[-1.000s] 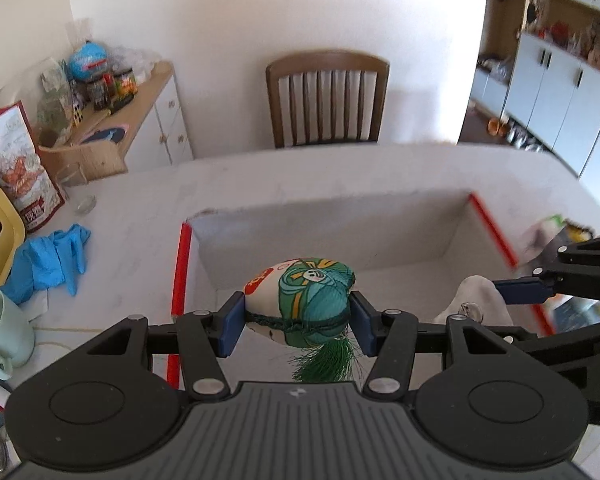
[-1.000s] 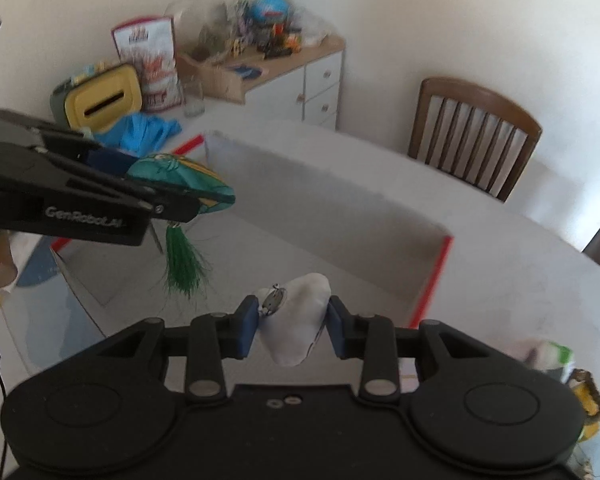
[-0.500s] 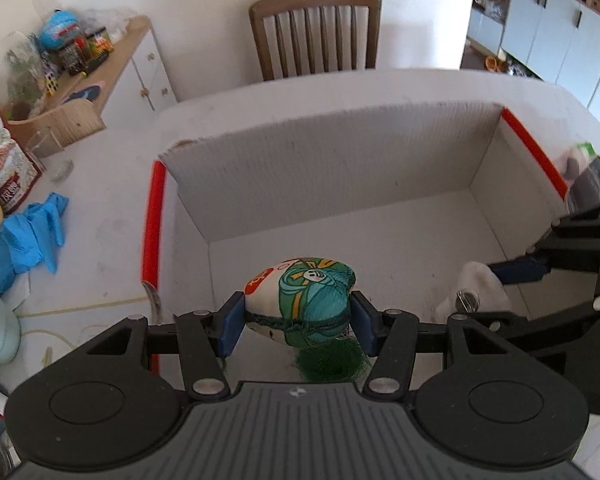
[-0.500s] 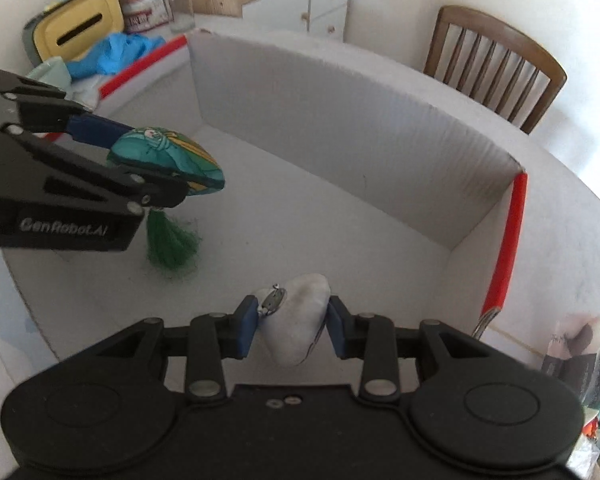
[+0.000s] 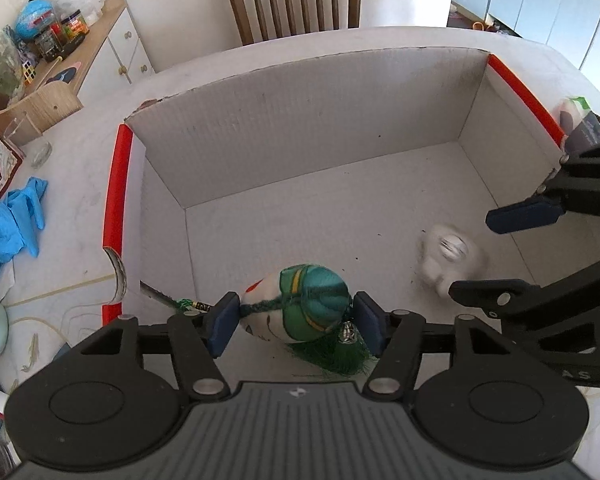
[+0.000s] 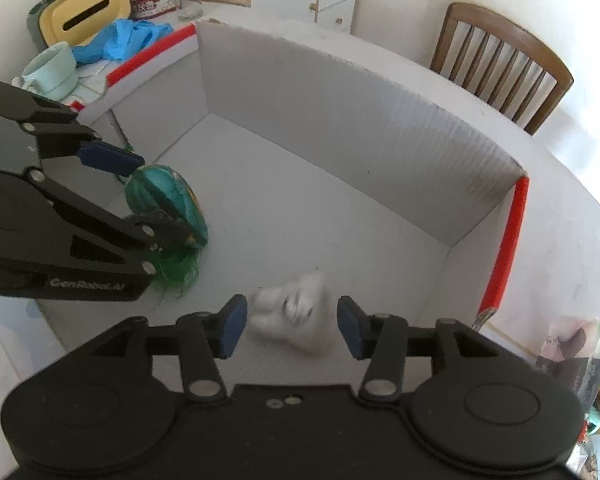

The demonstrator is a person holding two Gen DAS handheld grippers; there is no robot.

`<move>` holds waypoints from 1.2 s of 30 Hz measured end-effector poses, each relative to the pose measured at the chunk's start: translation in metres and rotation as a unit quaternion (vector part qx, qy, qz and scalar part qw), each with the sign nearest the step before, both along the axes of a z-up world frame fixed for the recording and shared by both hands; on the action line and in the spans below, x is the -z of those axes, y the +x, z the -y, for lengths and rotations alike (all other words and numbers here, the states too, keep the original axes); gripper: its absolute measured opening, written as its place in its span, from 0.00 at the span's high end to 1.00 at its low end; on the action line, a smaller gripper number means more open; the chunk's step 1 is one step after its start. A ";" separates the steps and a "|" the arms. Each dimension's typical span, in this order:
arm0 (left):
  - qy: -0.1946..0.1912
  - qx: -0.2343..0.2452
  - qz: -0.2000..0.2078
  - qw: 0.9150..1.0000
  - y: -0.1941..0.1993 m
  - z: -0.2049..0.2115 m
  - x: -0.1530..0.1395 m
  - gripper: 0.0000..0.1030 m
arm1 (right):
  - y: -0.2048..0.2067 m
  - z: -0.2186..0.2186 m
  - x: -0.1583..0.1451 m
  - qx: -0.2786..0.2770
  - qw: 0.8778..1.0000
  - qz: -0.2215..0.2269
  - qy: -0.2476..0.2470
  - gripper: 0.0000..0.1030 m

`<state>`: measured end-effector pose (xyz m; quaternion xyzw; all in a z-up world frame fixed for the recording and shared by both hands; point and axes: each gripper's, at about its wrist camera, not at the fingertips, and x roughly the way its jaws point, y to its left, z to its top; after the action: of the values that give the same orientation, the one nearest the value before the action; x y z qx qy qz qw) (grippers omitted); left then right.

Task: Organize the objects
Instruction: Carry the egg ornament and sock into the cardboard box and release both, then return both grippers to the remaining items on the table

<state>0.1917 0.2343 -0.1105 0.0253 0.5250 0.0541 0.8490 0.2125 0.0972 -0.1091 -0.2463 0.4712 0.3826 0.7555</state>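
**Two soft trinkets in the box**

The left gripper [image 5: 296,322] is spread, with the green tasselled pouch [image 5: 312,308] lying loose between its pads on the near left floor of the cardboard box [image 5: 300,120]. The right gripper [image 6: 291,327] is also released; the white charm [image 6: 296,316], blurred, sits between its pads, near right in the box. Both look light and soft. The pouch is best pinched across its stuffed middle, not by its slippery tassel.
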 end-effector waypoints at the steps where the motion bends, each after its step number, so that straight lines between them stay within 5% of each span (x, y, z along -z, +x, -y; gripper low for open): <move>1: 0.000 0.000 0.002 1.000 -0.002 0.001 -0.001 0.38 | -0.001 0.002 -0.003 -0.002 1.000 0.001 0.005 0.49; 18: -0.010 0.011 0.076 0.997 -0.030 0.022 -0.063 0.34 | -0.006 0.059 -0.072 0.009 0.994 0.021 0.109 0.39; 36: -0.043 0.044 0.137 0.989 -0.051 0.107 -0.112 0.24 | -0.026 0.171 -0.123 0.045 0.979 0.061 0.191 0.19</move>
<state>0.1403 0.1275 0.0011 0.0046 0.4038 -0.0029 0.9148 0.1864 -0.0743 0.0139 -0.0986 0.3533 0.4153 0.8325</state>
